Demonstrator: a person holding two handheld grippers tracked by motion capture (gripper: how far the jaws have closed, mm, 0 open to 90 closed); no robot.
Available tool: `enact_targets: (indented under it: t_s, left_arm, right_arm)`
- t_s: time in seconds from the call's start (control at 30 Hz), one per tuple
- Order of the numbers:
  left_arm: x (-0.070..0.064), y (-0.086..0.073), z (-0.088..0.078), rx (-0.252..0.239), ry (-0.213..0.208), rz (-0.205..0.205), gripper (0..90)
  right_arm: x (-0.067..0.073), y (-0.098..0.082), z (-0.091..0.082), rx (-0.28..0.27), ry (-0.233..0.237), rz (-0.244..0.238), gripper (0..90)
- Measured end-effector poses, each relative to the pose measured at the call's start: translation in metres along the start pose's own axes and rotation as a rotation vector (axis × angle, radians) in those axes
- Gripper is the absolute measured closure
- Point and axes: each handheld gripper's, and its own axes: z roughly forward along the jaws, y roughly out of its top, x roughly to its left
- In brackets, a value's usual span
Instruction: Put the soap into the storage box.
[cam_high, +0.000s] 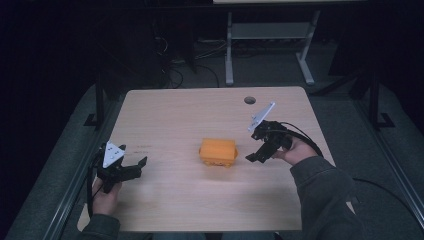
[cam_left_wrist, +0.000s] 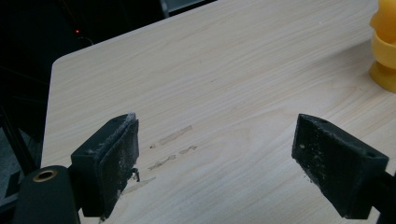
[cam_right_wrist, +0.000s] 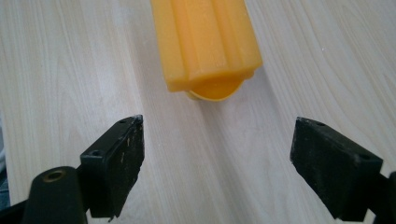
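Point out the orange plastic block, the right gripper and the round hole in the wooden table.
Orange plastic block (cam_high: 218, 151), high view, on its top face.
Right gripper (cam_high: 253, 156), high view, between its fingertips.
Round hole (cam_high: 250, 100), high view, at its dark middle.

A light wooden table (cam_high: 165, 200) with a small round hole (cam_high: 249, 100) holds one orange plastic block (cam_high: 218, 152).

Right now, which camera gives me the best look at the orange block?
The high view: the whole orange block sits mid-table, apart from both grippers, the right gripper nearer. The right gripper view shows its near end close up, top cropped. The left gripper view catches an edge at the frame's right.
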Motion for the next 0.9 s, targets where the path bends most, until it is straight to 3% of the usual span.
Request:
enact_targets:
  t_s: [0.6, 0.9]
  left_arm:
    - [0.0, 0.0, 0.0, 0.004, 0.0, -0.001, 14.2]
    - [0.0, 0.0, -0.001, 0.004, -0.002, 0.002, 14.1]
  right_arm:
    - [0.007, -0.039, -0.008, -0.021, -0.028, 0.06, 17.2]
    - [0.014, -0.067, -0.012, -0.034, -0.044, 0.097, 17.3]
